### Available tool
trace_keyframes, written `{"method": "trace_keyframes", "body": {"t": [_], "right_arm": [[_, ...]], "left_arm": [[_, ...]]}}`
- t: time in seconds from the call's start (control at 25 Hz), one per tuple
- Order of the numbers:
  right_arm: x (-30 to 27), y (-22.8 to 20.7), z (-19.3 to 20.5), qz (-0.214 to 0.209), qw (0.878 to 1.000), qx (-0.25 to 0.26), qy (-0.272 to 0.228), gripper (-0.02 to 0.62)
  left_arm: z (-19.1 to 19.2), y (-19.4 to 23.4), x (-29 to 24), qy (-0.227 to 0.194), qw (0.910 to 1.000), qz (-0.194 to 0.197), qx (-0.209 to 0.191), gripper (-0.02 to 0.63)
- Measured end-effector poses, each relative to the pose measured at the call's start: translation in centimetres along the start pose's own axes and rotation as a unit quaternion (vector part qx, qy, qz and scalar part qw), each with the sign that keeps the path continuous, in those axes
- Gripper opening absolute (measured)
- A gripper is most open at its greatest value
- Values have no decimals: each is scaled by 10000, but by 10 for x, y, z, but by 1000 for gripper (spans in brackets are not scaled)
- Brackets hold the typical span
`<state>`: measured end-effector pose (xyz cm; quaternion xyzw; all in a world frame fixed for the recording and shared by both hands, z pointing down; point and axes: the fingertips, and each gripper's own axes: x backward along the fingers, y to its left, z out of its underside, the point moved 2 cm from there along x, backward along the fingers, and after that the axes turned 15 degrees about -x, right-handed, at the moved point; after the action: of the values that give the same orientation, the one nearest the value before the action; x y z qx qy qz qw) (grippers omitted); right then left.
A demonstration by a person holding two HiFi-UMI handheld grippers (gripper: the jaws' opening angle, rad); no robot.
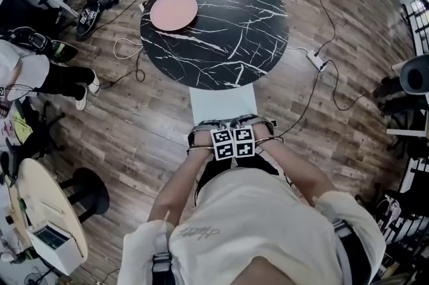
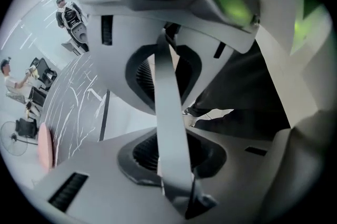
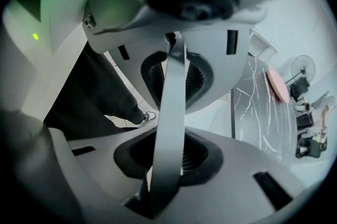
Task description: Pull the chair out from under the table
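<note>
Head view: a round black white-veined marble table (image 1: 234,29) is at upper centre, with a round pink plate (image 1: 173,11) on its left part. The pale square-seated chair (image 1: 222,104) is at centre frame, its seat partly out from under the table's near edge. The left gripper (image 1: 223,143) and right gripper (image 1: 244,137) sit side by side at the chair's near edge, marker cubes touching. Brown wood-plank floor (image 1: 134,129) lies all around.

Left gripper view: the jaws are at top and bottom, narrowly apart. A flat grey strip (image 2: 171,128) crosses the gap from pad to pad; can't tell whether it is part of the chair. The seat and table are on the left, dark trousers (image 2: 237,96) on the right.

Right gripper view: the jaws are again narrowly apart, with a like strip (image 3: 171,123) across them. The table and plate are on the right, the trousers on the left.
</note>
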<state>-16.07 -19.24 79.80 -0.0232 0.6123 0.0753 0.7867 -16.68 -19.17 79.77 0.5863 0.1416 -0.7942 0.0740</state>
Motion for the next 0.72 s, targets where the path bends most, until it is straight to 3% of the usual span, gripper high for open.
{"method": "trace_keyframes", "body": {"t": [0.16, 0.72], "right_arm": [[-5, -1, 2, -60, 9999, -114, -36, 87], [-7, 0, 6, -261, 9992, -289, -30, 83]], "left_arm": [[4, 4, -5, -114, 9988, 132, 451, 89], [3, 2, -8, -176, 9975, 214, 643, 86]]}}
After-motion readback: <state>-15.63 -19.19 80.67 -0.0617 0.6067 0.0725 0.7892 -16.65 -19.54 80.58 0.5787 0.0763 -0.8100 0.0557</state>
